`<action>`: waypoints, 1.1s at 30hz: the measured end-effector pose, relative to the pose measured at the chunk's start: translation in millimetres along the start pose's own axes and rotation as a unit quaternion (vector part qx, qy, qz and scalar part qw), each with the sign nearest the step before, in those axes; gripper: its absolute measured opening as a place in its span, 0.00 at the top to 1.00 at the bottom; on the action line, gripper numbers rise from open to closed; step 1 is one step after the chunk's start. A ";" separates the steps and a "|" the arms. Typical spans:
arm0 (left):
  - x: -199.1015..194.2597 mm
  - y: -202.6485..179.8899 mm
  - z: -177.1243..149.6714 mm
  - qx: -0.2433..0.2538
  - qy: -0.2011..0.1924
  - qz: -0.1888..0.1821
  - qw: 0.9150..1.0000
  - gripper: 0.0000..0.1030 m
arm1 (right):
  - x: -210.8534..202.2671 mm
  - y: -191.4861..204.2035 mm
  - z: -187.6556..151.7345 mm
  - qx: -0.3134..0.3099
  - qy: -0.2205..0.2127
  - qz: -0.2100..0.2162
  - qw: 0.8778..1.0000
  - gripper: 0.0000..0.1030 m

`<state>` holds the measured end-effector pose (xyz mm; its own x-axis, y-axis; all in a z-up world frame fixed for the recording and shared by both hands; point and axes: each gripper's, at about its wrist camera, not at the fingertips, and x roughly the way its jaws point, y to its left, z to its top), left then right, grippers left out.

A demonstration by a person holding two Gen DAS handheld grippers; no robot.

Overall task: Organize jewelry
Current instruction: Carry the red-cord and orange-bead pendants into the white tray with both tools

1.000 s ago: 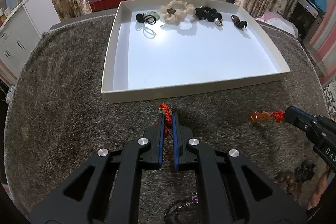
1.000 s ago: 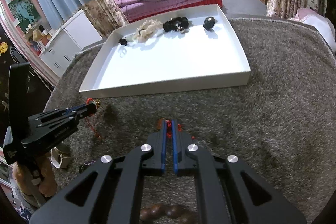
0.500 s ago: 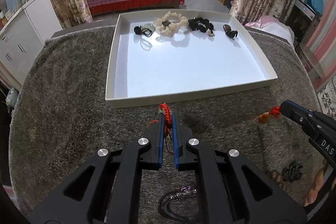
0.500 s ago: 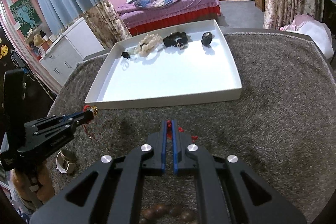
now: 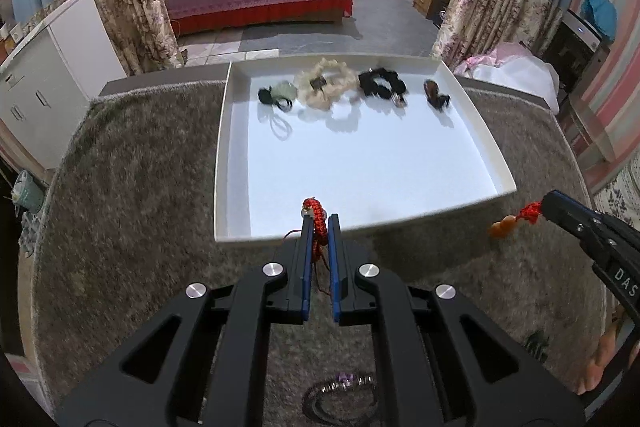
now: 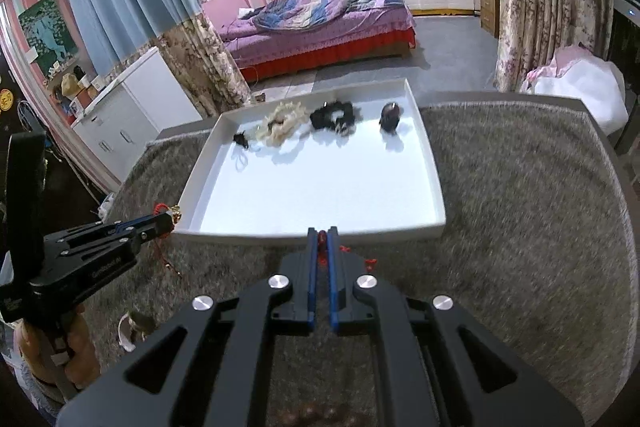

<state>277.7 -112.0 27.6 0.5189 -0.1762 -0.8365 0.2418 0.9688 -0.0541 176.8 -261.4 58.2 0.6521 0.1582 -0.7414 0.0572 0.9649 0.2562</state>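
Note:
My left gripper (image 5: 319, 221) is shut on a red braided cord bracelet (image 5: 316, 215), held in the air over the near rim of the white tray (image 5: 486, 143). My right gripper (image 6: 322, 233) is shut on a red cord with an orange gourd pendant (image 5: 506, 225), held above the rug to the right of the tray's near corner; the pendant hangs out of sight in the right wrist view. The tray holds, along its far side, a black hair tie (image 5: 276, 97), a cream scrunchie (image 5: 326, 83), a black scrunchie (image 5: 382, 85) and a dark clip (image 5: 436, 95).
The tray lies on a grey shaggy rug (image 5: 132, 195). A silver bracelet with a purple stone (image 5: 344, 387) lies on the rug under my left gripper. Brown beads (image 6: 316, 415) lie on the rug under my right gripper. A metal bangle (image 6: 134, 327) lies at left.
Both grippers have risen off the rug with their cords and moved toward the tray's near edge. The items left on the rug now look farther below.

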 end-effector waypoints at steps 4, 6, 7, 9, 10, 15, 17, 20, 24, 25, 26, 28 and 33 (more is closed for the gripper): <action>11.1 4.1 28.2 -0.004 0.006 -0.002 1.000 0.95 | 10.0 1.0 24.5 -0.003 -0.004 -0.010 1.000 0.96; 20.1 7.1 41.1 -0.006 0.007 -0.004 1.000 0.95 | 19.1 0.1 36.9 -0.002 -0.005 -0.012 1.000 0.96; 28.3 8.9 48.1 -0.005 0.008 -0.003 1.000 0.95 | 27.3 -1.6 45.2 -0.001 -0.006 -0.014 1.000 0.96; 45.3 13.4 60.6 -0.003 0.014 0.000 1.000 0.95 | 41.0 -5.1 56.6 0.003 -0.006 -0.016 1.000 0.96; 51.6 15.4 64.6 -0.006 0.015 0.000 1.000 0.95 | 47.4 -7.2 60.9 0.006 -0.005 -0.016 1.000 0.96; 95.0 22.5 87.1 0.003 0.017 0.006 1.000 0.95 | 86.3 -19.6 84.0 0.014 -0.007 -0.021 1.000 0.96; 108.3 24.2 94.9 0.007 0.018 0.009 1.000 0.95 | 103.2 -24.8 92.1 0.018 -0.005 -0.017 1.000 0.96; 124.4 26.8 105.6 0.005 0.022 0.005 1.000 0.95 | 124.0 -33.3 98.8 0.023 0.000 -0.020 1.000 0.96; 137.3 30.8 111.1 0.001 0.029 -0.012 0.999 0.95 | 139.0 -40.6 90.6 0.020 0.025 -0.047 0.998 0.96; 140.5 31.5 110.4 0.001 0.033 -0.008 0.999 0.95 | 141.4 -43.7 86.6 0.018 0.034 -0.061 0.997 0.96; 143.4 32.2 110.2 -0.001 0.035 -0.005 0.999 0.95 | 142.7 -44.1 85.5 0.019 0.039 -0.064 0.997 0.96; 149.4 34.5 109.1 -0.006 0.043 -0.006 0.999 0.95 | 145.3 -49.6 80.5 0.024 0.059 -0.065 0.996 0.96; 160.1 41.5 103.0 -0.015 0.059 -0.001 0.998 0.95 | 150.6 -47.4 70.9 0.014 0.077 -0.070 0.994 0.96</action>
<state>455.3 -118.0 -52.4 0.4185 -0.1589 -0.8942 0.2175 0.9735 -0.0711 325.9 -298.2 -21.7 0.5129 0.0554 -0.8566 0.1613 0.9739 0.1595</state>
